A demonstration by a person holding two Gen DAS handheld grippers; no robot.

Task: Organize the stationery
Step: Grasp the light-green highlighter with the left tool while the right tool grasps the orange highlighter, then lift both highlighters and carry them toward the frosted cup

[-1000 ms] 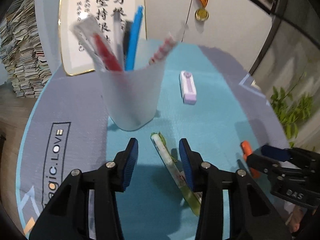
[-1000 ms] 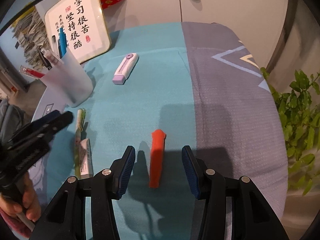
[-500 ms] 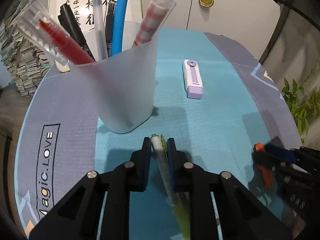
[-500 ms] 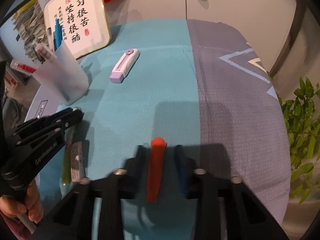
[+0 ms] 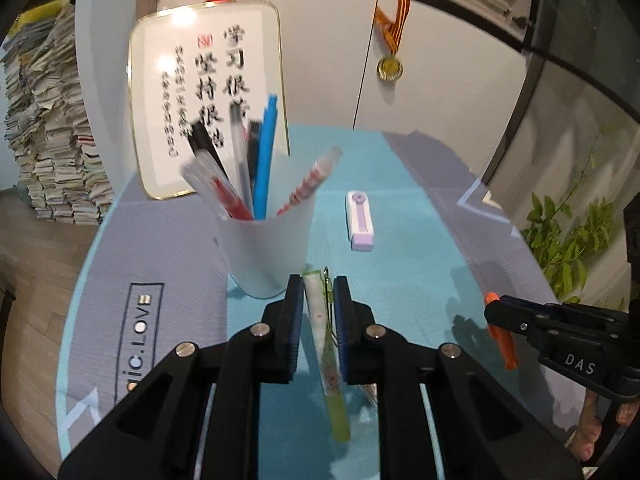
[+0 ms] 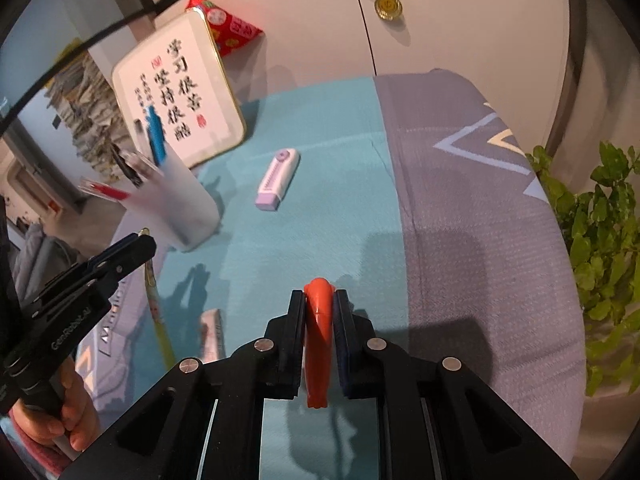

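Observation:
My left gripper (image 5: 318, 288) is shut on a green-and-white pen (image 5: 326, 344) and holds it above the table, just in front of a frosted cup (image 5: 266, 248) full of pens. My right gripper (image 6: 319, 304) is shut on an orange marker (image 6: 318, 344), lifted off the cloth. The orange marker also shows in the left wrist view (image 5: 502, 338). A white and purple eraser case (image 5: 360, 220) lies on the teal cloth behind the cup; it also shows in the right wrist view (image 6: 278, 180).
A framed calligraphy board (image 5: 204, 108) leans at the table's back left. A small flat packet (image 6: 212, 336) lies on the cloth near the left gripper. A stack of papers (image 5: 48, 152) stands left, a plant (image 6: 600, 240) right.
Both grippers closed, the left on the green pen and the right on the orange marker, and both lifted their items off the table.

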